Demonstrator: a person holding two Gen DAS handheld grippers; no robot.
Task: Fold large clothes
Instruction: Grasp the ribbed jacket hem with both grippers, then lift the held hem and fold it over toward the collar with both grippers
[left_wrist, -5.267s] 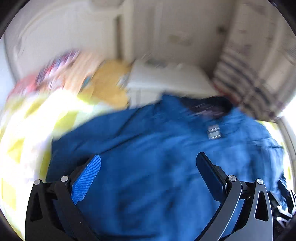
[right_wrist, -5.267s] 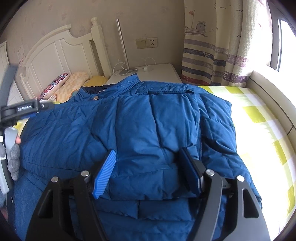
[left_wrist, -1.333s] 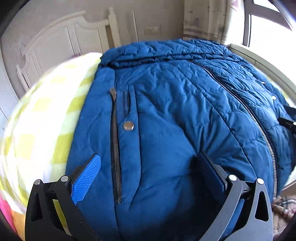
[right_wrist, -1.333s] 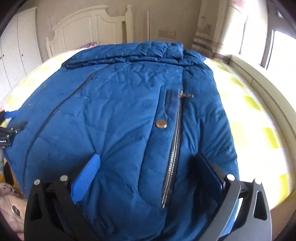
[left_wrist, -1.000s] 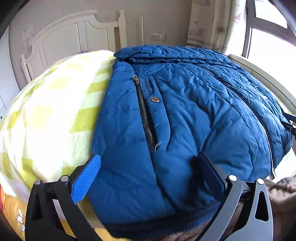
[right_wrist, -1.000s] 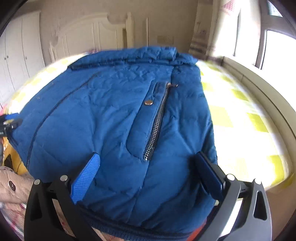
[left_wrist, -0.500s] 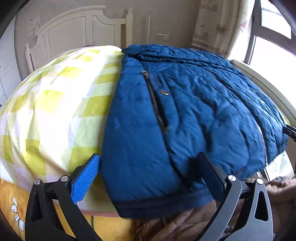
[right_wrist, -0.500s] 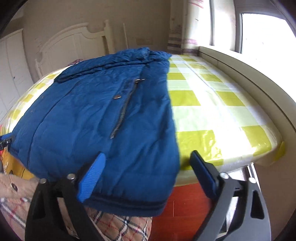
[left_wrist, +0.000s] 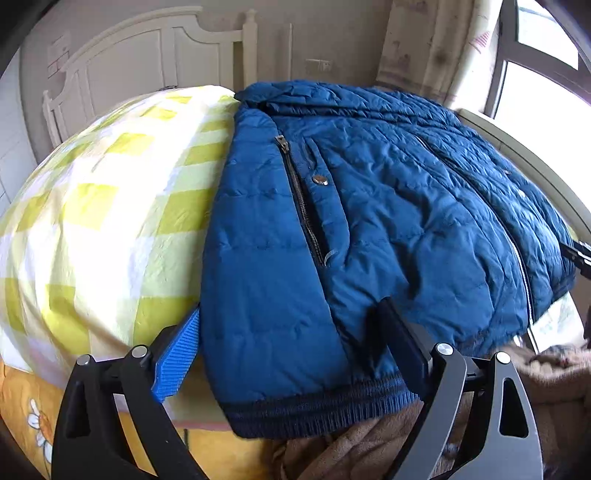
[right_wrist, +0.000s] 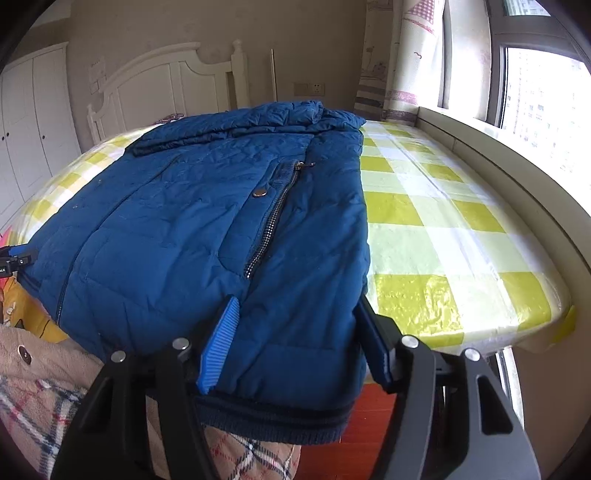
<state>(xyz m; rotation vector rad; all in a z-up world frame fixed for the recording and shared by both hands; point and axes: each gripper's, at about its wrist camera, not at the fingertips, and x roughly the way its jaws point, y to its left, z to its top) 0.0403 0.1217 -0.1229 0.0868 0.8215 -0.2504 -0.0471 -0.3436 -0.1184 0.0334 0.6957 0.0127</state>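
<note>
Now quilted blue padded jacket (left_wrist: 388, 221) flat on yellow-checked bed (left_wrist: 92, 221); left gripper (left_wrist: 291, 347) and right gripper (right_wrist: 295, 343) fingers closing around hem corners, pads not visibly pressing.

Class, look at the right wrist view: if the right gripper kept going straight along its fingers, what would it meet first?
Most likely the blue quilted puffer jacket: the right gripper, whose jaws have just been closing, already straddles its hem corner at the bed's edge. Whether the pads touch the fabric yet is unclear.
</note>
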